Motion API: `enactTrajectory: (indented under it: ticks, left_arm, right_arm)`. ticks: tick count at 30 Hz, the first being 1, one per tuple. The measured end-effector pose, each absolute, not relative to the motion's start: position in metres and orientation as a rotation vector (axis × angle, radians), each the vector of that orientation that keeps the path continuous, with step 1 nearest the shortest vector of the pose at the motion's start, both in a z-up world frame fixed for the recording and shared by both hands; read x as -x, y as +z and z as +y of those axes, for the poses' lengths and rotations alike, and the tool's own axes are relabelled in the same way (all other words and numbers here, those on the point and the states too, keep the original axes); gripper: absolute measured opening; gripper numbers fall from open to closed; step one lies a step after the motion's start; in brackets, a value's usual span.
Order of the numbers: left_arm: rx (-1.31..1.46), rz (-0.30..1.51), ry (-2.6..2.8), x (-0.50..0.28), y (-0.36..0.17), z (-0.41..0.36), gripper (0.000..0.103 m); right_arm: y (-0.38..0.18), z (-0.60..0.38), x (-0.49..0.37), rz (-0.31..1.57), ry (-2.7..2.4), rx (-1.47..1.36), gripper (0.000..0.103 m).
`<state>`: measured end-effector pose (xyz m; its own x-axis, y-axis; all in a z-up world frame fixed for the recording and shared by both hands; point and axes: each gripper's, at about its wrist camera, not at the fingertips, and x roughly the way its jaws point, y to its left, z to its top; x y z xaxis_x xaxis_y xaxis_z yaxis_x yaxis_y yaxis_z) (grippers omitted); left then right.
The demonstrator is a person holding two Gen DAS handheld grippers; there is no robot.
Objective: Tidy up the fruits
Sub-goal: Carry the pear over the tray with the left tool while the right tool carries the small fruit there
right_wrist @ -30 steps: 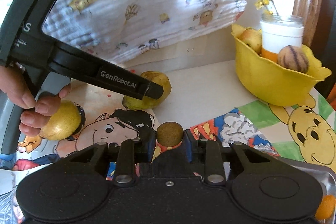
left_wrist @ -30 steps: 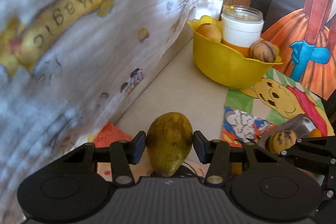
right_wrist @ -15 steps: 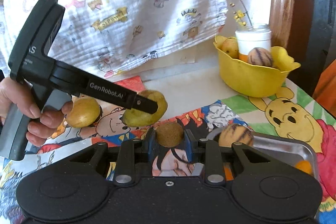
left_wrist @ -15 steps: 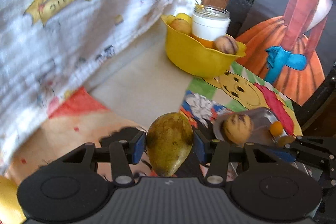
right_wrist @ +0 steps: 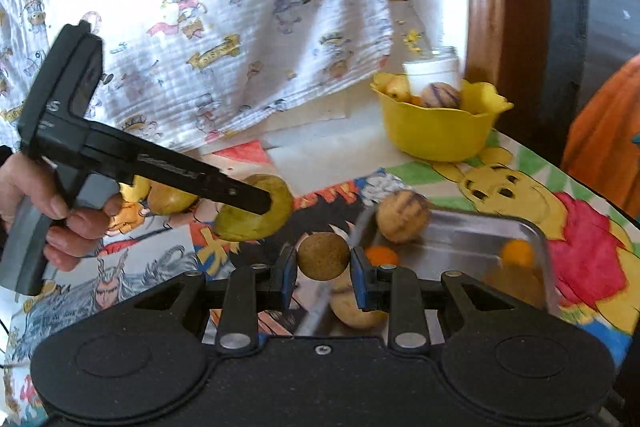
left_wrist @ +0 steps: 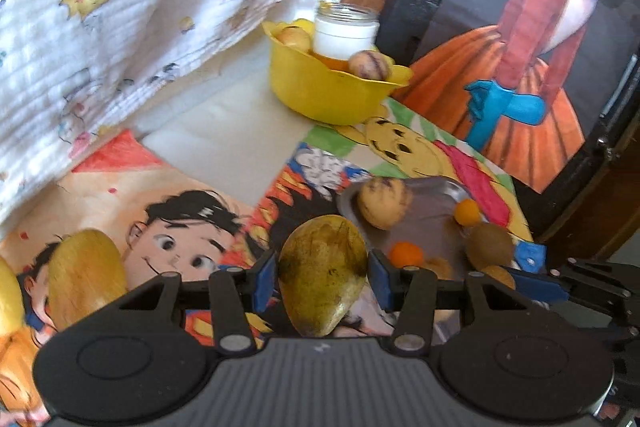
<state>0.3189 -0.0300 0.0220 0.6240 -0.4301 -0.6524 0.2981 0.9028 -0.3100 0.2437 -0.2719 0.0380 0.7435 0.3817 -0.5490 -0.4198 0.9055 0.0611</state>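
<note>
My left gripper (left_wrist: 322,281) is shut on a green-yellow mango (left_wrist: 322,275), held in the air just left of a metal tray (left_wrist: 440,205). In the right wrist view that mango (right_wrist: 256,211) hangs from the left gripper's fingers, with a hand on the handle. My right gripper (right_wrist: 323,269) is shut on a brown kiwi (right_wrist: 323,255) above the tray's (right_wrist: 480,231) near left corner. In the tray lie a striped pale fruit (right_wrist: 402,215) and two small orange fruits (right_wrist: 517,251). The kiwi (left_wrist: 490,245) also shows at the tray's near edge in the left wrist view.
A yellow bowl (right_wrist: 436,135) with a white jar (left_wrist: 346,31) and fruits stands at the back by a printed cloth (left_wrist: 120,27). Yellow fruits (left_wrist: 86,277) lie on the cartoon mat at the left. A dark frame and painted panel (left_wrist: 520,87) bound the right side.
Both grippers have drawn back from the bowl and swung right with their fruits. The tray, at first at the picture's edge, now lies right in front of them.
</note>
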Motion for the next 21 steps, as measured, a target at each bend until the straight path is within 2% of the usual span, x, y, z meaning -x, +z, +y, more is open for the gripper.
enactTrajectory:
  ticks: [21]
  left_arm:
    - [0.183, 0.826, -0.588, -0.26, 0.005, -0.112, 0.052]
  right_arm:
    - [-0.004, -0.349, -0.205, 0.613, 0.26, 0.04, 0.031]
